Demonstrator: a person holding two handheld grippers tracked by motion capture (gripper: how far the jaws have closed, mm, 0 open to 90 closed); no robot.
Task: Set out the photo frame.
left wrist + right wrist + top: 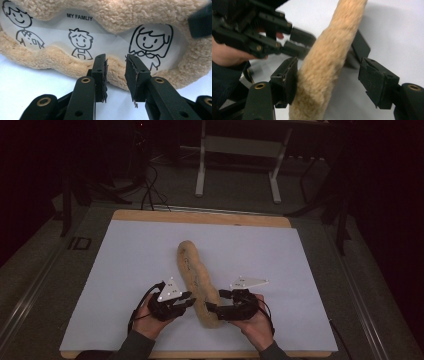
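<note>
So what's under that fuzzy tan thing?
The plush frame lies on a white sheet covering a wooden board. Whatever sits directly beneath the plush is hidden.

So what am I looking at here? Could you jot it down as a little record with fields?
item: fuzzy tan plush piece with cartoon family drawings
printed words: MY FAMLIY
surface: white sheet on a wooden table
left gripper: open, jaws apart just short of the plush edge
right gripper: open, jaws either side of the plush, one pad against the fur, the other clear
</note>
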